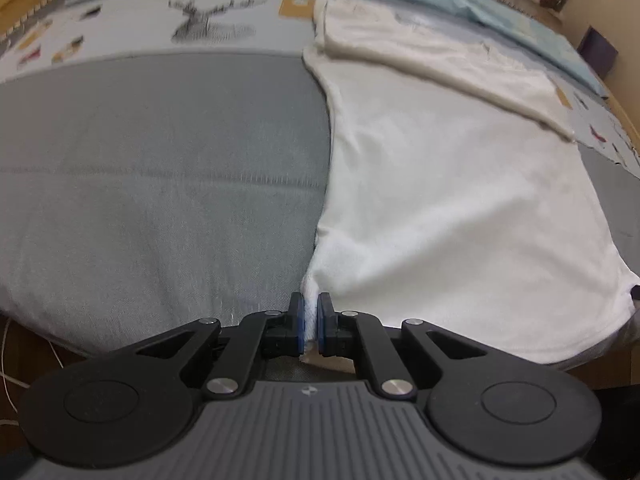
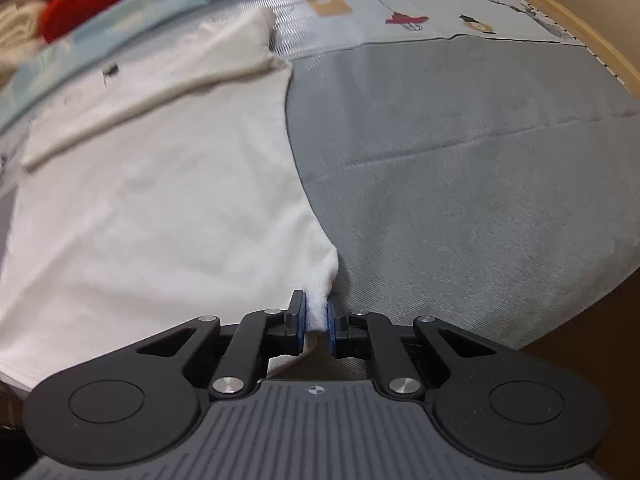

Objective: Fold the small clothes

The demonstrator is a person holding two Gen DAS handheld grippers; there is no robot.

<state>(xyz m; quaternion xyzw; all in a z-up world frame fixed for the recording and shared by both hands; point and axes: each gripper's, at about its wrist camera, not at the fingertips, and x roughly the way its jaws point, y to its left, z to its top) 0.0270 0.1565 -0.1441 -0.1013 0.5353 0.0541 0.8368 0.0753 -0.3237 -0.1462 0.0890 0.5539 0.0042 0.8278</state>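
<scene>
Two claws pinching near corners of the soft white cotton garment point(image 1: 440, 200).
Left claw point(image 1: 311, 322) and right claw point(image 2: 316, 322) clamp bunched hem (limp, light); hold corners.

No readable text, labels, brands or numbers appear anywhere.

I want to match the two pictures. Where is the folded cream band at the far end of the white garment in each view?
Left wrist view: the cream band lies upper right, slanting down to the right.
Right wrist view: the cream band lies upper left, slanting down to the left.
Shared landmark: the tan tag print on the sheet beyond it.
</scene>
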